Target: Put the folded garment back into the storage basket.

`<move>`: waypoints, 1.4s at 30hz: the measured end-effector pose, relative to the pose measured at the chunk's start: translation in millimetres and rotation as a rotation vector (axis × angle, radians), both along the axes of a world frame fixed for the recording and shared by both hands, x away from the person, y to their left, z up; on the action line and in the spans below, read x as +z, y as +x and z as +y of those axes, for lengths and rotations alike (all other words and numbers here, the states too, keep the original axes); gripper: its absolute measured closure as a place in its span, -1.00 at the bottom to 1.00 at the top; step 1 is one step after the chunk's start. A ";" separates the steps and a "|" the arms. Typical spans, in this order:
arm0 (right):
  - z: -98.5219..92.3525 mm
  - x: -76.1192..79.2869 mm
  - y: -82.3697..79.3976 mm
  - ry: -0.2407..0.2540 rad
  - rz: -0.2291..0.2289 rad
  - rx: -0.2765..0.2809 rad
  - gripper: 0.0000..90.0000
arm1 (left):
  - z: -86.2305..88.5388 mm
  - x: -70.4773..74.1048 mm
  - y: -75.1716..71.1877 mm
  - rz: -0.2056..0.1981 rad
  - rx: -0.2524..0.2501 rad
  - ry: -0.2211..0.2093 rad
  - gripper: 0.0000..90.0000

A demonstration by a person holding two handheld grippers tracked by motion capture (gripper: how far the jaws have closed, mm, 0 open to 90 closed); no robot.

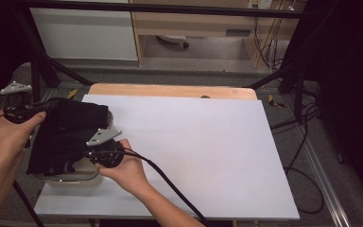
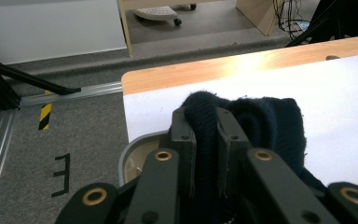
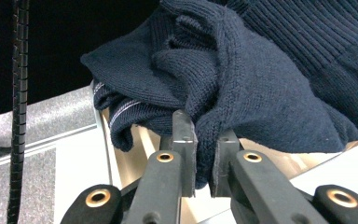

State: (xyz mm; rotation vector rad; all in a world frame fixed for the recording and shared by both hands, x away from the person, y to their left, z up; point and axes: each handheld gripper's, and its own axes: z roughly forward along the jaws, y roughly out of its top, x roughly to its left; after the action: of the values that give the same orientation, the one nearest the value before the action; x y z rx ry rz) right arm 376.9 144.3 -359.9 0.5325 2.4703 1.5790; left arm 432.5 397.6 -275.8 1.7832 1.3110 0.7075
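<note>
A dark navy knitted garment (image 1: pixel 71 127) is bunched over a beige basin (image 1: pixel 82 177) at the table's left edge. My left gripper (image 1: pixel 52 105) is at the garment's far left side, and in the left gripper view its jaws (image 2: pixel 205 123) are shut on a ribbed fold of the garment (image 2: pixel 265 126). My right gripper (image 1: pixel 87 153) meets the garment from the near right. The right gripper view shows the right gripper (image 3: pixel 205 135) pinching a hanging fold of the garment (image 3: pixel 261 79) above the basin's wall (image 3: pixel 135 154). The basin's rim (image 2: pixel 129 156) peeks out beneath the cloth.
A white sheet (image 1: pixel 194 151) covers most of the wooden table (image 1: pixel 170 90), with open surface to the right of the basin. The right gripper's cable (image 1: pixel 170 184) trails across the sheet toward the near edge. Black frame bars (image 1: pixel 38 71) and floor cables (image 1: pixel 302 123) surround the table.
</note>
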 end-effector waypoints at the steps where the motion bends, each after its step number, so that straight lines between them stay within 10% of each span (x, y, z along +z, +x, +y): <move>1: 0.2 -0.2 -0.1 0.000 -0.001 0.000 0.87 | -0.3 -0.7 0.1 0.001 0.001 -0.001 0.77; 42: 5.8 -18.0 5.4 -0.028 0.033 -0.010 0.86 | 4.0 -27.1 9.9 0.039 0.042 0.001 0.76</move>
State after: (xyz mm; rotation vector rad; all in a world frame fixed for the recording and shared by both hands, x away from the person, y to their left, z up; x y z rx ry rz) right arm 382.3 150.1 -377.9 0.5710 2.5058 1.5415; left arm 442.4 401.6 -302.9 1.7837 1.3778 0.6995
